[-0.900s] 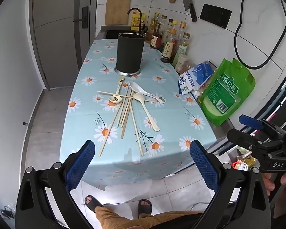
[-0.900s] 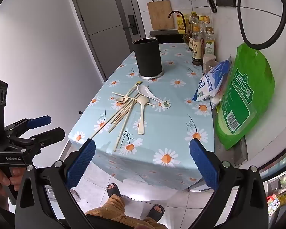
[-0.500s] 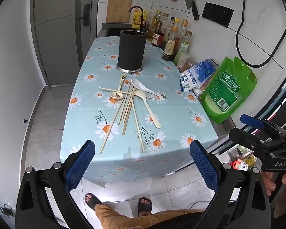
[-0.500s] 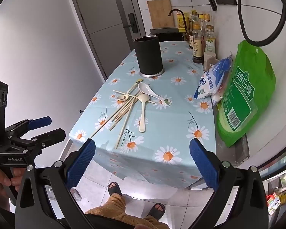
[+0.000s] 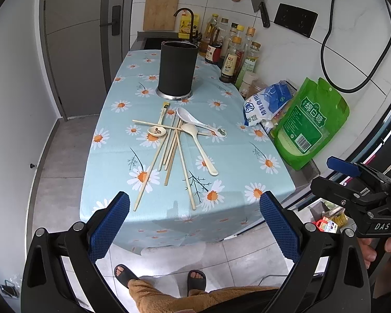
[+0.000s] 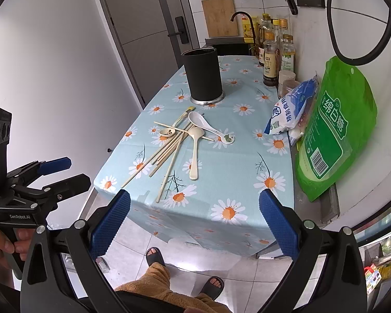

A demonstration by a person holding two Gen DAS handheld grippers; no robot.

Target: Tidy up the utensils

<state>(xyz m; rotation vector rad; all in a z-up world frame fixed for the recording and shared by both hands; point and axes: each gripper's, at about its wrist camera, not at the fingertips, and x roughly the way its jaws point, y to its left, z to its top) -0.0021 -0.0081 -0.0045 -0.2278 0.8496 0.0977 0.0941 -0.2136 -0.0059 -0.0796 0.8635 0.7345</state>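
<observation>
A pile of utensils lies mid-table on the daisy tablecloth (image 5: 117,154): several wooden chopsticks (image 5: 169,154), a cream spoon (image 5: 200,148), a white ceramic spoon (image 5: 195,122) and a small patterned spoon (image 5: 157,131). Behind them stands a black cylindrical holder (image 5: 178,71), seen too in the right wrist view (image 6: 203,75). My left gripper (image 5: 194,214) is open and empty, held off the table's near edge. My right gripper (image 6: 194,214) is open and empty, also short of the near edge. The chopsticks (image 6: 166,154) and cream spoon (image 6: 194,154) show there as well.
Oil and sauce bottles (image 5: 232,52) line the back right wall. A blue-white bag (image 5: 268,101) and a green bag (image 5: 312,122) lean on the right side. A sink with tap (image 5: 185,15) lies behind the holder. My feet stand on the tiled floor (image 5: 65,135) below.
Both grippers have drawn slightly closer to the table and the view has shifted a little. Both stay open and empty. The utensils have not moved.
</observation>
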